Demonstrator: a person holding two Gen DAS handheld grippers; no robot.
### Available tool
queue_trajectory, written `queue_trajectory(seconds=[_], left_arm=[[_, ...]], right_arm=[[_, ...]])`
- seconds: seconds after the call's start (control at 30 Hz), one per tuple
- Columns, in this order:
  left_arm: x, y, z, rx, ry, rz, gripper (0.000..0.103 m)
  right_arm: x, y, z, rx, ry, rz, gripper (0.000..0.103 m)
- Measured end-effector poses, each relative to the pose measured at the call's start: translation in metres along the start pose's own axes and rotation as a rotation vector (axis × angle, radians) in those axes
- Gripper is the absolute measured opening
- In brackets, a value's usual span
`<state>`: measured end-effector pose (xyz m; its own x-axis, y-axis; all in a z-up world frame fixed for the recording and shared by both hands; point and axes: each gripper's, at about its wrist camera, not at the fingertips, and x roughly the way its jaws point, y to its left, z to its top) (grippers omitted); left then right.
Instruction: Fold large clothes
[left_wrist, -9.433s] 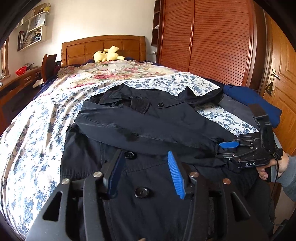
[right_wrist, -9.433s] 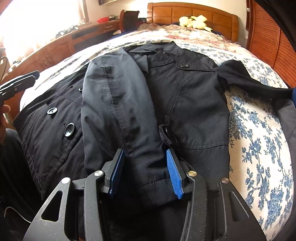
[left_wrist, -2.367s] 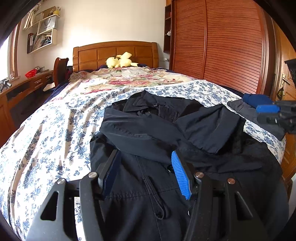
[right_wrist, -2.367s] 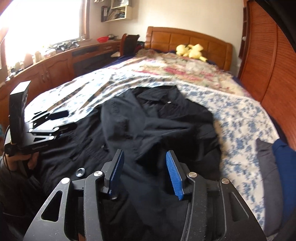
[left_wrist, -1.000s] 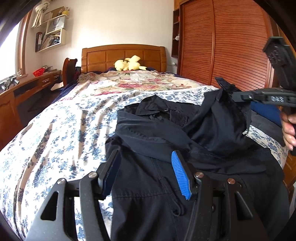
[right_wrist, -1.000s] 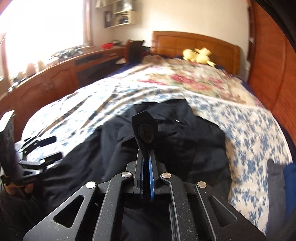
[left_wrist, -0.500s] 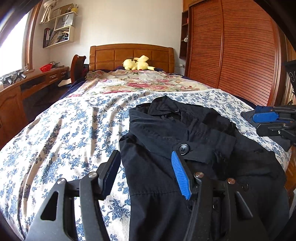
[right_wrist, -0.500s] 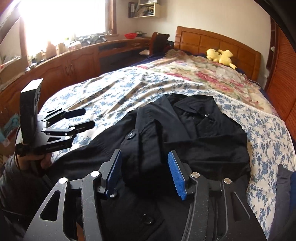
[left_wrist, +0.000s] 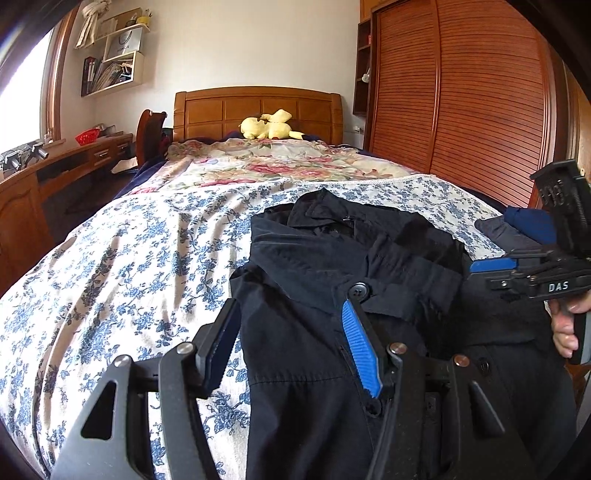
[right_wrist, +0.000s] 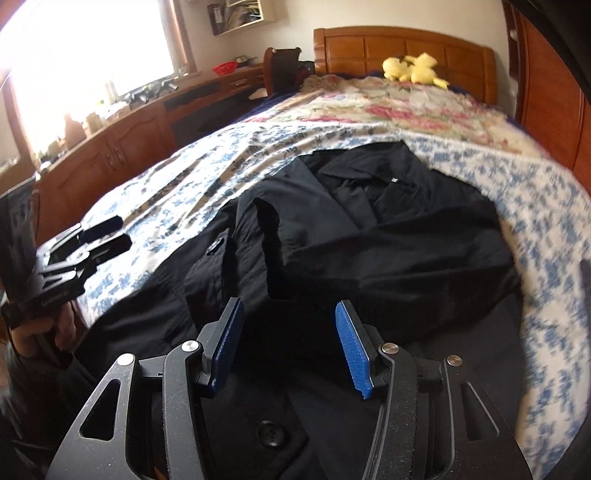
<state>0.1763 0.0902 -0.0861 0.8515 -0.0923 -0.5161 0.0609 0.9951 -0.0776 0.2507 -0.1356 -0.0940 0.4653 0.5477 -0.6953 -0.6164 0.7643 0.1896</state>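
A black coat (left_wrist: 314, 266) lies front-up on the flowered bedspread (left_wrist: 129, 258), collar toward the headboard, both sleeves folded across its chest. My left gripper (left_wrist: 291, 314) hovers open over the coat's left edge near a large button (left_wrist: 357, 290), with nothing between its pads. A hand holds my right gripper (left_wrist: 491, 266) at the coat's right side. In the right wrist view the right gripper (right_wrist: 288, 306) stands open just above the coat (right_wrist: 388, 240), gripping nothing. The left gripper (right_wrist: 107, 236) shows there at the left edge.
A yellow plush toy (left_wrist: 269, 129) rests by the wooden headboard (left_wrist: 255, 110). A slatted wardrobe (left_wrist: 461, 103) runs along the right. Folded blue and grey clothes (left_wrist: 524, 221) lie at the bed's right edge. A wooden desk (right_wrist: 129, 136) lines the window side.
My right gripper, shut on the lifted sleeve a second ago, has opened and sunk toward the coat. The sleeve now lies folded across the chest. The left gripper stayed open.
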Motion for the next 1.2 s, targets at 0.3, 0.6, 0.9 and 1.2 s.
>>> queue_trajectory(seconds=[0.3, 0.6, 0.9, 1.2], left_arm=[[-0.005, 0.009, -0.001, -0.013, -0.007, 0.017, 0.056], [-0.022, 0.022, -0.012, -0.033, -0.029, 0.071, 0.056], [-0.043, 0.034, -0.036, -0.105, -0.039, 0.113, 0.056], [-0.049, 0.025, -0.047, -0.123, 0.000, 0.101, 0.056]], right_arm=[[0.026, 0.015, 0.004, 0.000, -0.017, 0.095, 0.007], [0.011, 0.072, -0.004, -0.103, -0.046, 0.237, 0.004], [-0.014, 0.095, -0.019, -0.134, -0.050, 0.314, 0.022], [-0.043, 0.060, -0.030, -0.145, -0.121, 0.102, 0.028]])
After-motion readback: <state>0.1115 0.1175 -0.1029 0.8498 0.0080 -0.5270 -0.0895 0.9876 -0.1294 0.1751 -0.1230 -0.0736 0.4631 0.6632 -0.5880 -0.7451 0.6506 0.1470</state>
